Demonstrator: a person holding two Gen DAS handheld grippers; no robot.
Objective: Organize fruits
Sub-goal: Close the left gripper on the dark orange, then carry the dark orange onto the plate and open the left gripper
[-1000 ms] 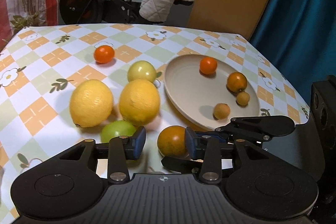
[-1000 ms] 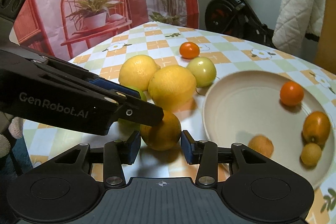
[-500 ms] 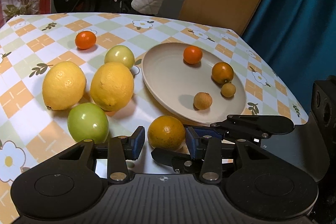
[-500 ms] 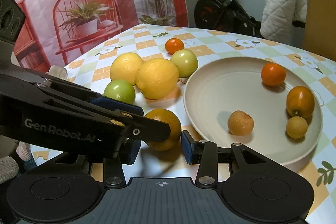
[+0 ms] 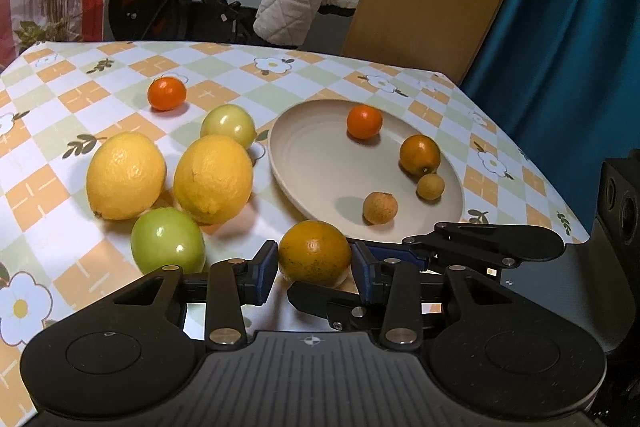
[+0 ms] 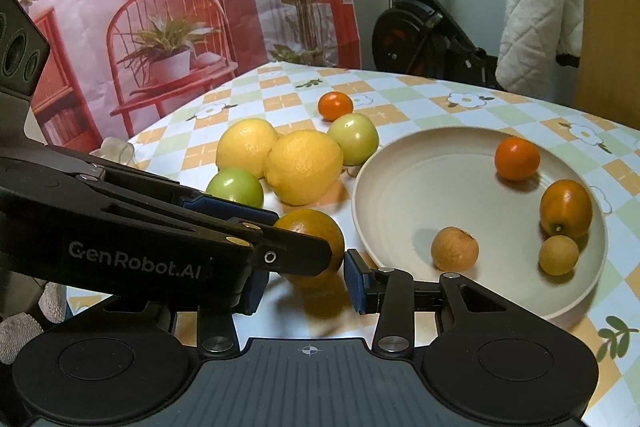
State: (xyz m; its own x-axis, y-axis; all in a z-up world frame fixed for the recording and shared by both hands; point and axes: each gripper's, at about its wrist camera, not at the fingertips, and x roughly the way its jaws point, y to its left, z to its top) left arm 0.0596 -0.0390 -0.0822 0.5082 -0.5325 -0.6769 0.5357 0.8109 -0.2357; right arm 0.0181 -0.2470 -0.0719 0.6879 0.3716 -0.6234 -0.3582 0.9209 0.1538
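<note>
Thing in hand: the orange (image 5: 314, 251) sits between the pads of the left claw (image 5: 314, 261), at their tips.
Left claw: narrow, jaws closing on the orange, a pad against each flank.
Right claw (image 6: 305, 285): also narrow and just behind the same orange. One pad is hidden by the left claw, so I cannot tell whether it presses.
Weight: probably light for its size, an easy one-claw load.
Surface: firm, dimpled rind that should grip well, though a round fruit can roll out of flat pads.
Where to hold: across the widest middle, with modest squeeze because hard pressure bruises it.
Destination: the plate (image 5: 304, 163) lies just ahead and right of the left claw, with four small fruits in it.
Neighbour: a green fruit (image 5: 168, 239) sits on the tabletop (image 5: 48, 187), close on the claw's left.
</note>
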